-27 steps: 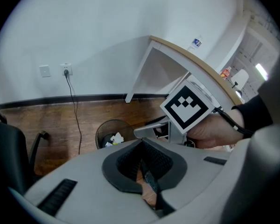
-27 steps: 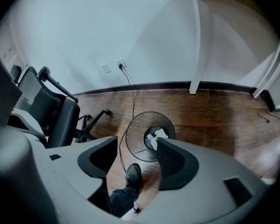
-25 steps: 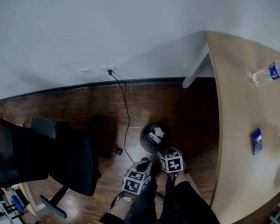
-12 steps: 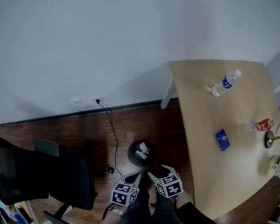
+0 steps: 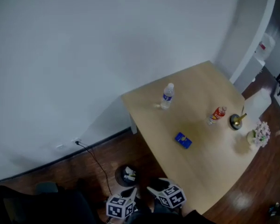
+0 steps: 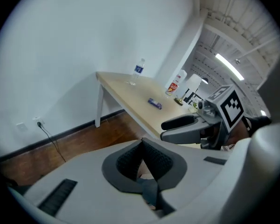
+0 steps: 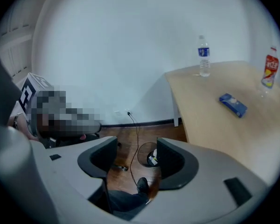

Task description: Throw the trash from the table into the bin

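Both grippers hung low over the floor, well apart from the trash.
- L gripper [image 6: 141,143]: pads pressed together at the tips, nothing seen pinched.
- R gripper [image 7: 136,154]: jaws spread, empty; only the bin [image 7: 149,155] showed through the gap.
- Bin sat on the wood floor just off the table [image 5: 210,171] edge, some scraps already in it.

Trash, head view:
- Blue packet [image 5: 183,140] lay flat mid-table.
- Water bottle [image 5: 167,96] stood upright at 11 o'clock of the pkt.
- Red bottle [image 5: 218,114] stood upright at 2 o'clock of the pkt.

Handling (est.):
- Water bottle prob. light; thin clear plastic, smooth and round. Would tip or squirt out of a hard pinch. Best taken across the body at the label, moderate squeeze.
- Pkt prob. soft and v. light, lying flush. Best pinched across the short sides, pads down to the tabletop; may crumple.
- Red bottle: same as the water bottle, mid-body. Fill level couldn't be read.
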